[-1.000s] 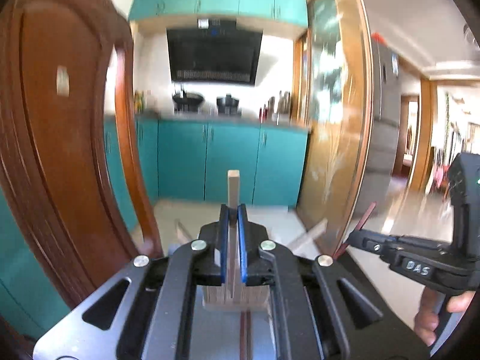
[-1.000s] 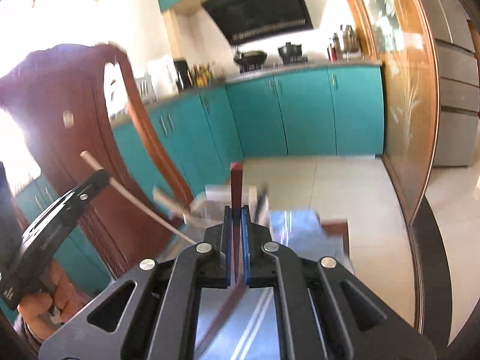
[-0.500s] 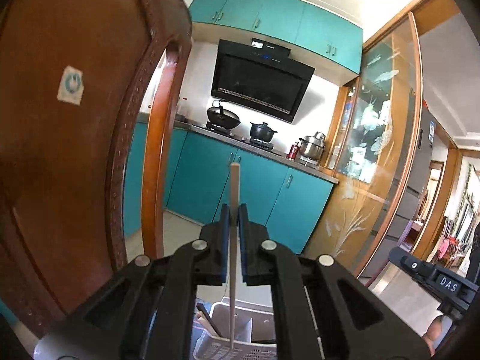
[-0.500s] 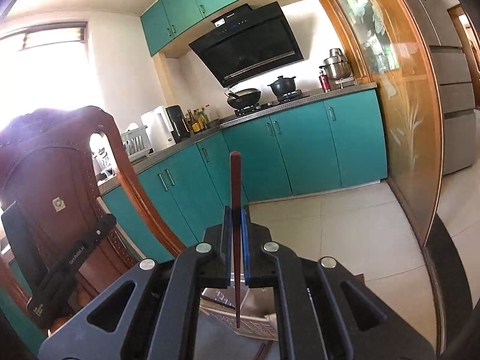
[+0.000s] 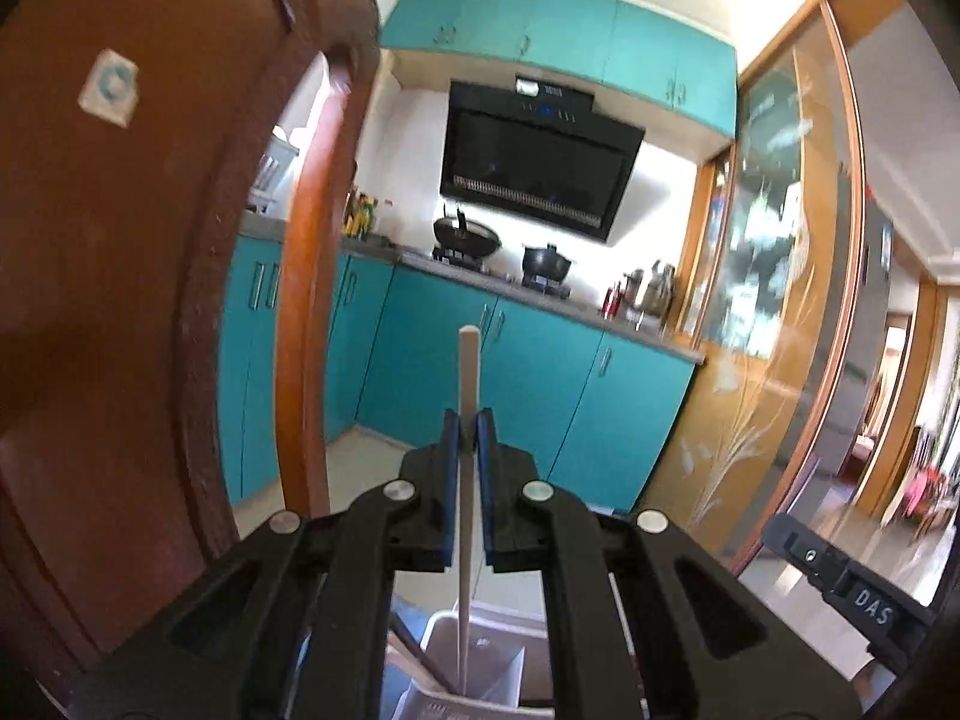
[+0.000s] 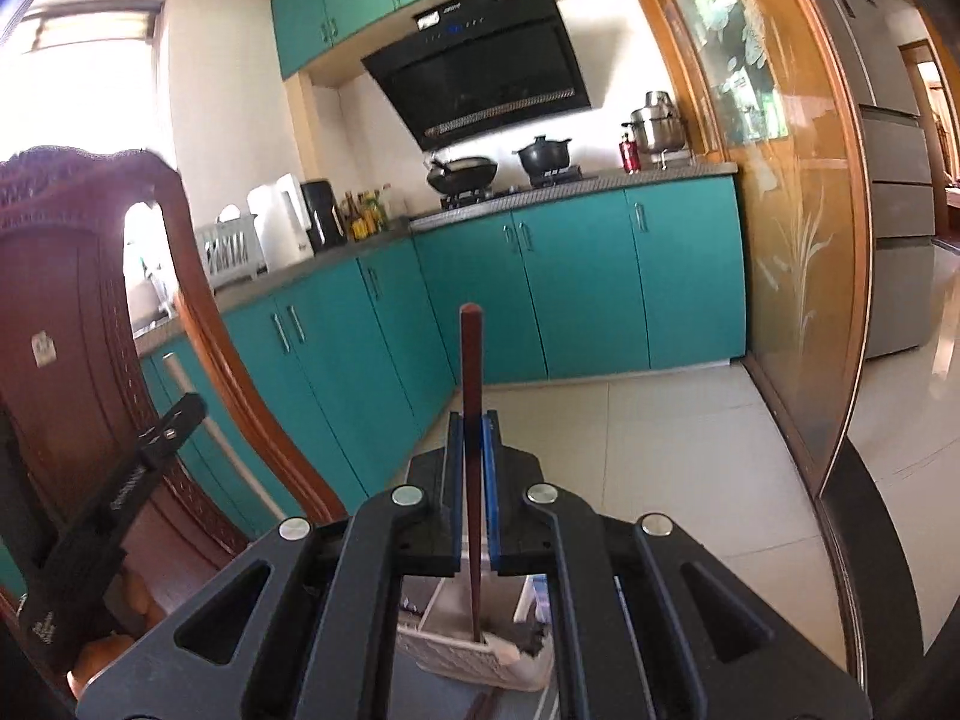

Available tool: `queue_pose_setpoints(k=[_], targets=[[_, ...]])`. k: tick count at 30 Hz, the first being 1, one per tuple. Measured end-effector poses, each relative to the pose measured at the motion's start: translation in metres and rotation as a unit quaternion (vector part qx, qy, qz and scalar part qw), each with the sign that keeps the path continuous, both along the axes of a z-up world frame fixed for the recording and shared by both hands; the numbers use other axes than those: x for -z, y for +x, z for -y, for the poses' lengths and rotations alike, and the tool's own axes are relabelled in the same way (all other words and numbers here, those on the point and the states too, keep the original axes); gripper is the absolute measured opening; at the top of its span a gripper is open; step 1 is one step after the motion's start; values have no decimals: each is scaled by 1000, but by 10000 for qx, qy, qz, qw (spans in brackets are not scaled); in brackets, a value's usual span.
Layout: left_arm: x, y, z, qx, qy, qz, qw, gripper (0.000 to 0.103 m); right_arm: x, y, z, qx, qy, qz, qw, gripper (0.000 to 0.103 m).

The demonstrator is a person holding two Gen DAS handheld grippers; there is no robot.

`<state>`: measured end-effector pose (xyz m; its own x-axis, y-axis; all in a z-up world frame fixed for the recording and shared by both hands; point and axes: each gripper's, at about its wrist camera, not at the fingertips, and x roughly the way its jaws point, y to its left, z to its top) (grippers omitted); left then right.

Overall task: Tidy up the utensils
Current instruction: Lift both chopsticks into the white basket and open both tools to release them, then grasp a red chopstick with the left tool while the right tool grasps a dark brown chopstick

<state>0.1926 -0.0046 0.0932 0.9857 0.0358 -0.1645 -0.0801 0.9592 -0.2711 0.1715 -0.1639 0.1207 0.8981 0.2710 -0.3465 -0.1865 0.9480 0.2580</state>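
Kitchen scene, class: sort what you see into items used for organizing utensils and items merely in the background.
In use:
pale wooden chopstick in left gripper
dark red-brown chopstick in right gripper
white plastic slotted utensil holder

Background:
black wok
black lidded pot
steel steamer pot
carved wooden chair

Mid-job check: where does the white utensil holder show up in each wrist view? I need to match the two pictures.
Left wrist: white utensil holder at bottom centre, below the left claw, the pale chopstick reaching down into it.
Right wrist: holder at bottom centre, under the right claw and its dark red chopstick.
Shared landmark: the black range hood.
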Motion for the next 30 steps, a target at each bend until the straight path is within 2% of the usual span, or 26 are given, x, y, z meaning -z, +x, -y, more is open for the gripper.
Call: queue_pose_setpoints(k=[5, 7, 8, 9, 11, 13, 16, 17, 20, 21, 23, 26, 30], targets=[[4, -1, 10, 25, 154, -97, 9998, 8, 2, -16, -6, 84, -314, 129, 9994, 8], [4, -7, 9, 36, 199, -82, 9998, 14, -1, -26, -3, 94, -301, 214, 9993, 11], [4, -10, 9, 32, 214, -62, 9997, 20, -2, -31, -1, 79, -269, 243, 9993, 14], [4, -12, 8, 20, 212, -41, 9998, 27, -4, -40, 1, 3, -210, 288, 9994, 16], [7, -22, 4, -1, 178, 52, 9998, 32, -6, -54, 3, -214, -167, 332, 9991, 16], [11, -33, -1, -21, 151, 99, 9998, 32, 1, -69, 1, -544, -200, 342, 9977, 16], [23, -45, -7, -116, 156, 14, 9998, 33, 36, -91, -12, -1074, -508, 186, 9927, 16], [29, -45, -9, -109, 158, -122, 9997, 33, 54, -91, -18, -1199, -672, -21, 9905, 16], [38, -44, -9, -46, 199, -365, 9991, 33, 131, -65, -36, -1339, -936, -1470, 9756, 16], [42, -44, -7, -49, 277, -436, 9987, 34, 163, -48, -43, -1331, -922, -2226, 9614, 16], [49, -45, -5, -45, 424, -545, 9976, 36, 205, -27, -49, -1324, -741, -3070, 9396, 16], [58, -46, -1, -28, 564, -731, 9957, 39, 234, -15, -55, -1228, -655, -3503, 9262, 16], [68, -46, 0, 81, 577, -961, 9937, 40, 235, -9, -62, -1137, -626, -3412, 9310, 19]])
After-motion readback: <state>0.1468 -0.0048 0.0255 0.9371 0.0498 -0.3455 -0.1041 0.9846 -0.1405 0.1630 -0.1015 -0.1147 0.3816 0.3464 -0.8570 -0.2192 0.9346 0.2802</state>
